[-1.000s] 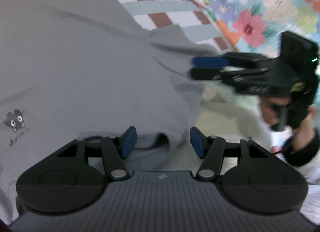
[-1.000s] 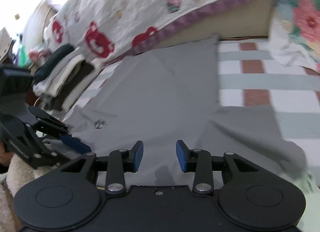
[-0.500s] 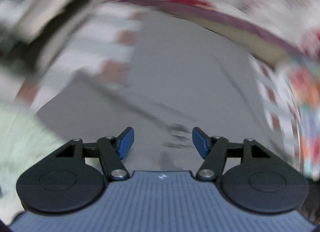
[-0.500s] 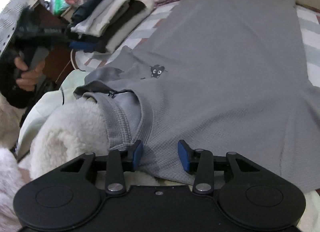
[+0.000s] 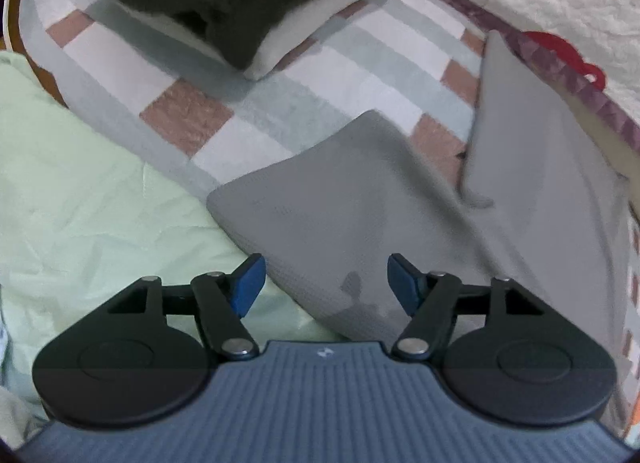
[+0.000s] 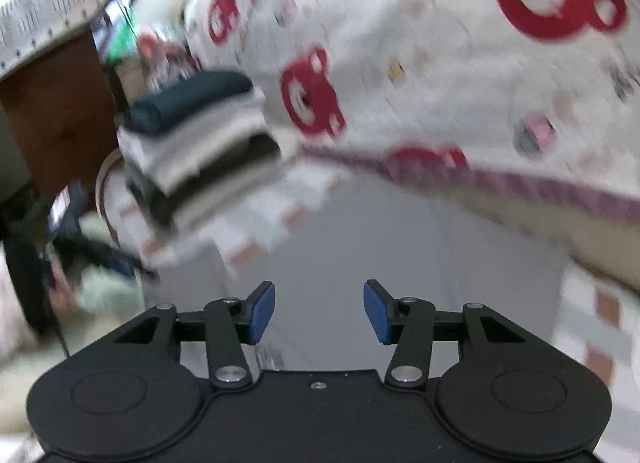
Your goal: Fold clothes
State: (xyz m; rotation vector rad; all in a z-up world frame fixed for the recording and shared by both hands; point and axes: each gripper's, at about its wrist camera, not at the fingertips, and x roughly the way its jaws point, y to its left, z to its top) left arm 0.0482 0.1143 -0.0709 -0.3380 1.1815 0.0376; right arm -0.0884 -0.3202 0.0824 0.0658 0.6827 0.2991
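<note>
Left claw (image 5: 324,283), right claw (image 6: 319,311): both spread wide, empty.
Grey shirt (image 5: 360,215) lies spread on bed, lower centre, sleeve angled out; folded stack (image 5: 248,3) upper left. Sleeve fold likely in hand; next needs an edge grip.

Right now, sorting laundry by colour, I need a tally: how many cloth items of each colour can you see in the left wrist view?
Grey shirt: 1
Pale green cloth: 1
Dark folded garment in the stack: 1
Cream folded garments in the stack: at least 1; layers are hard to separate
Total: at least 4
</note>
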